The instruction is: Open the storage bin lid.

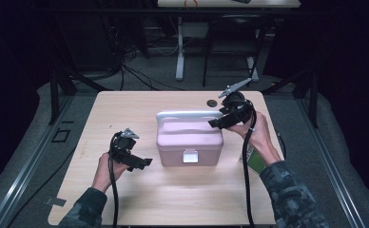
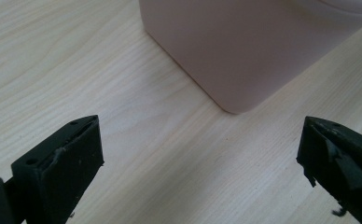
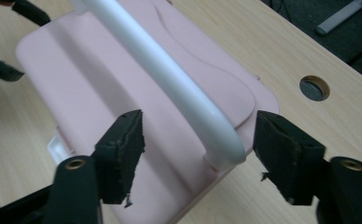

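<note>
Right gripper [image 3: 198,154] straddles handle [image 3: 170,79] (unlabelled).

Pink box [image 2: 244,51] corner on wooden table [image 2: 100,84], black jaws wide apart

- Camouflage-patterned sleeves [image 1: 287,190] on both forearms.
- Black left gripper [image 1: 142,163] and right gripper [image 1: 214,123], each trailing a black cable [image 1: 246,180].
- Grey three-cornered plate [image 1: 236,86] on top.

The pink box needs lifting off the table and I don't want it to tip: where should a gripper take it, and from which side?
Probably the white handle of the pink box, taken from above near its middle. It stands raised along the lid as a slim rounded bar. The right gripper already straddles its end, jaws open.
</note>
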A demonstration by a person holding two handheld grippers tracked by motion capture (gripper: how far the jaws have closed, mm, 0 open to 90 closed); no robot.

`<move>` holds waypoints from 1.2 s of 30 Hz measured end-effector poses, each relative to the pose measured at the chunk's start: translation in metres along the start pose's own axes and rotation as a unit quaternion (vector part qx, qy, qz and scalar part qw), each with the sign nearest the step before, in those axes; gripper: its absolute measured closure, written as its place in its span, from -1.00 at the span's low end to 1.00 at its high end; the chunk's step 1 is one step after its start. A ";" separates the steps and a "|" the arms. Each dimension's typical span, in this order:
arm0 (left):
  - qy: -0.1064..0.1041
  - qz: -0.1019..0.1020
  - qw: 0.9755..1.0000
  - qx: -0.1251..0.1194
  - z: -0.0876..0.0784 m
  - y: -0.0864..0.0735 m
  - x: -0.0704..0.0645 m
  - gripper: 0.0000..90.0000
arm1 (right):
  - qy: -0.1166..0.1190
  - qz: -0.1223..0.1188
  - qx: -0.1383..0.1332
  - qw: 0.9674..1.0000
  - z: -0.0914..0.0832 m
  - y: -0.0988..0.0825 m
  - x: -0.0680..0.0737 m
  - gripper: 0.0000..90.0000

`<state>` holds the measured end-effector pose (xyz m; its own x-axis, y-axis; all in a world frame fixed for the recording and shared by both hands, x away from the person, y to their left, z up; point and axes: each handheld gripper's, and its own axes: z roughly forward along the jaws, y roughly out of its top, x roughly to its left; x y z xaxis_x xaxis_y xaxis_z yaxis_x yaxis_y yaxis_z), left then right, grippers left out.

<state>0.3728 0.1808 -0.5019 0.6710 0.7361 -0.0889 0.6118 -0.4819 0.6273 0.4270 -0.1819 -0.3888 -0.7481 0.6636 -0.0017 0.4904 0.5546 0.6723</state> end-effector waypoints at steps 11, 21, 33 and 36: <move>0.000 0.002 1.000 -0.026 -0.002 0.005 -0.010 -0.99 | -0.021 0.028 -0.040 0.999 0.023 -0.006 0.000 0.15; -0.006 0.009 0.999 -0.034 0.000 0.010 -0.014 -0.99 | -0.036 0.030 -0.054 0.997 0.032 -0.013 0.004 0.55; -0.005 0.007 0.998 -0.055 -0.007 0.014 -0.017 -0.99 | -0.032 0.042 -0.070 0.996 0.027 -0.011 0.000 0.62; -0.005 0.006 0.998 -0.061 -0.009 0.015 -0.017 -0.98 | -0.031 0.047 -0.070 0.996 0.027 -0.010 0.000 0.62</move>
<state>0.3666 0.1654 -0.4841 0.6828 0.7253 -0.0883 0.5485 -0.4290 0.7177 0.4343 -0.1744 -0.4157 -0.6710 0.7412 0.0225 0.4863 0.4170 0.7679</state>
